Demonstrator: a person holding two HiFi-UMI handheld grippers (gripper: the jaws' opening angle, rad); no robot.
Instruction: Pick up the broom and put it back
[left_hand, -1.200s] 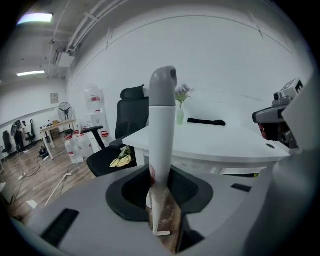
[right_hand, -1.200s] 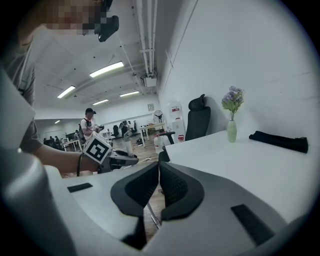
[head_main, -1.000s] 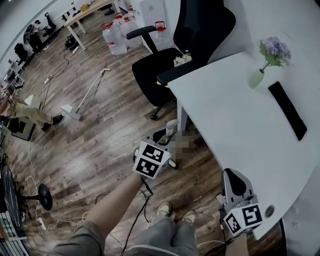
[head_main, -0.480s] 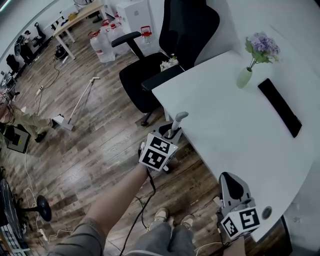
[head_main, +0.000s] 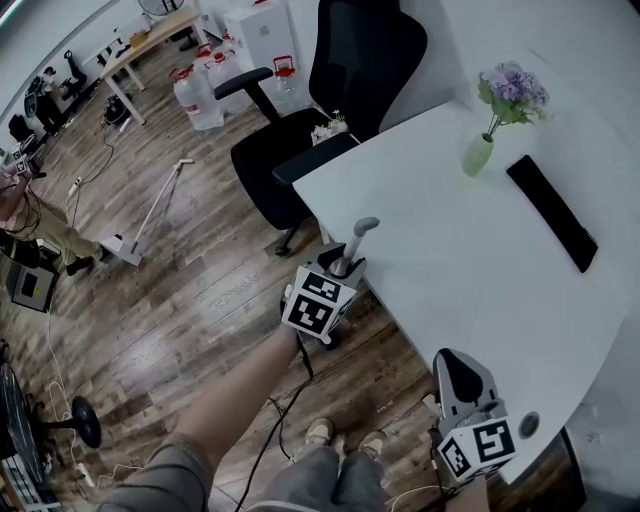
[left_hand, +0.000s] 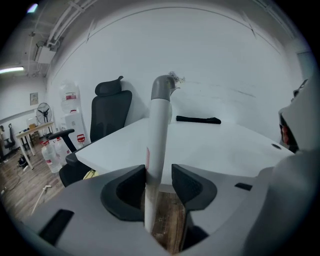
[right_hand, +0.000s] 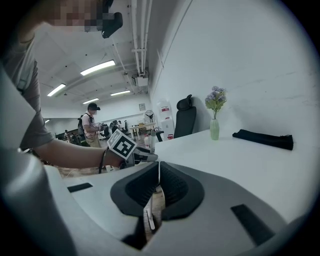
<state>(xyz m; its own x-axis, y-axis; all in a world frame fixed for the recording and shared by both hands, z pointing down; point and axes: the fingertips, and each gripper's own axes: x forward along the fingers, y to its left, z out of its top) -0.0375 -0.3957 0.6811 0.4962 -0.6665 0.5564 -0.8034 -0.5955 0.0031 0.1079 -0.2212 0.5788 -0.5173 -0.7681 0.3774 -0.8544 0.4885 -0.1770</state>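
Note:
The broom's white handle, topped by a grey cap, stands upright beside the white desk's near corner. It runs up between the jaws of my left gripper. In the left gripper view the left gripper is opening: the handle rests against the left pad and a gap shows at the right pad. The broom's head is hidden below the gripper. My right gripper hangs low by the desk's front edge; in its own view the right gripper has its jaws closed together on nothing.
A black office chair stands behind the desk corner. On the desk are a vase of flowers and a flat black object. A white long-handled tool lies on the wooden floor, with water bottles behind it. Cables trail by my feet.
My left gripper carried the handle toward the desk corner, then its jaws parted from the handle. The right gripper has hardly moved.

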